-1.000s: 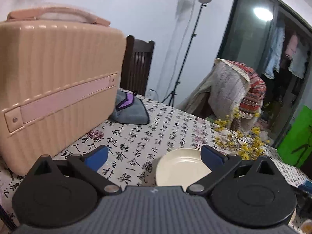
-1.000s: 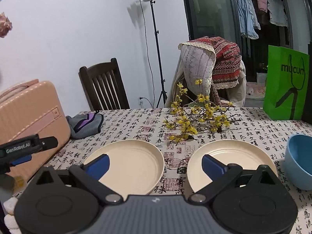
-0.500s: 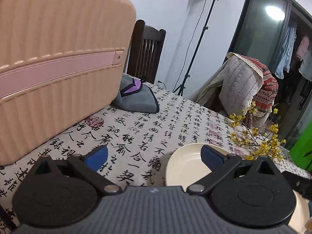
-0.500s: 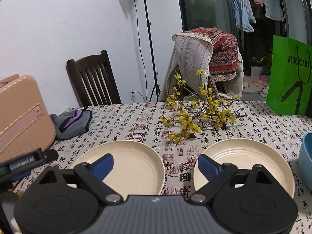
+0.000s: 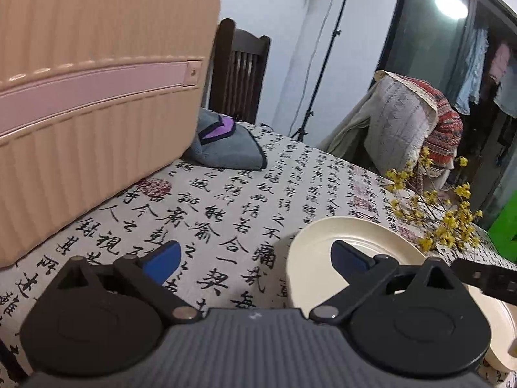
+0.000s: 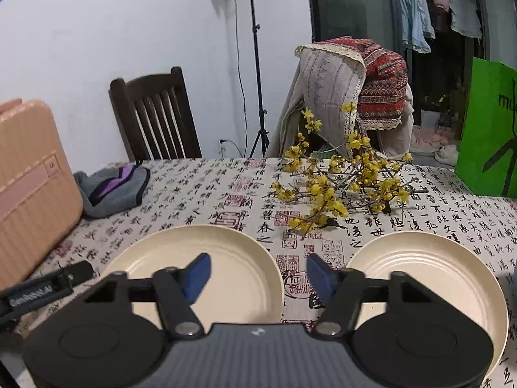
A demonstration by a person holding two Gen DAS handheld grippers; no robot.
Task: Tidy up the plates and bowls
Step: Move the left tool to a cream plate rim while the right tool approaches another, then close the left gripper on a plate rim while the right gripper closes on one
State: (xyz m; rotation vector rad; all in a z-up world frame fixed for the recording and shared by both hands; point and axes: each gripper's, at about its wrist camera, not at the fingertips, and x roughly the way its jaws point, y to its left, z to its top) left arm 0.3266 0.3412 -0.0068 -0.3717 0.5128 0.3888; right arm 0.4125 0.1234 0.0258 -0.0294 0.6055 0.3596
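Calligraphy-printed tablecloth (image 6: 200,194); green bag (image 6: 488,129) reads "mu".

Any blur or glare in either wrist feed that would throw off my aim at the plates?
Left wrist view: suitcase slightly soft, ceiling light flares, near plate sharp. Right wrist view: both plates crisp, right gripper fingers slightly blurred, fisheye bends the edges.

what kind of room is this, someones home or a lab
Most likely a home dining area. A dining table with a calligraphy-print tablecloth holds two cream plates, a wooden chair stands behind it, and clothes hang past a glass door. The light stand suggests a staged recording.
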